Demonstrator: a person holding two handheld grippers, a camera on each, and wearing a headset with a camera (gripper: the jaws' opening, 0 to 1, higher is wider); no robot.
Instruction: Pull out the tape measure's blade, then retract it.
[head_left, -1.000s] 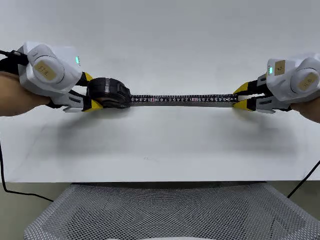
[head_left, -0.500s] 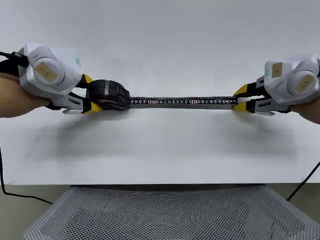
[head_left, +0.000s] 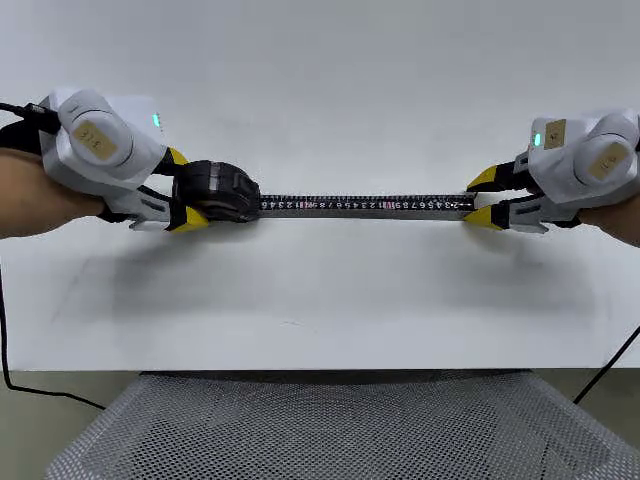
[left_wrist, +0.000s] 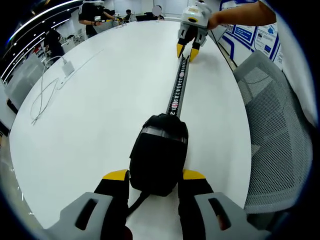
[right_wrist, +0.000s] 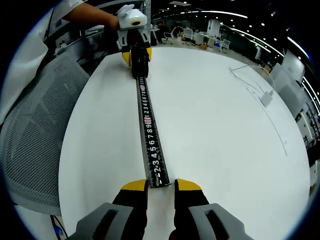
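A black tape measure case (head_left: 218, 190) lies on the white table, gripped from the sides by my left gripper (head_left: 183, 187), which is shut on it. In the left gripper view the case (left_wrist: 160, 152) sits between the yellow-tipped fingers (left_wrist: 116, 176). The dark blade (head_left: 365, 205) stretches rightward, pulled well out, just above the tabletop. My right gripper (head_left: 480, 198) is shut on the blade's free end. The right gripper view has the blade (right_wrist: 150, 135) running away from my right gripper (right_wrist: 161, 186) toward the left gripper (right_wrist: 136, 56) at the far end.
The table's front edge (head_left: 320, 368) runs across below the grippers, with a grey mesh chair (head_left: 330, 425) under it. A black cable (head_left: 20, 385) hangs at the left. A white cable and charger (left_wrist: 55, 80) lie on the table far from the blade.
The blade spans about the same length as before. Both grippers keep their hold, each only tilting slightly.
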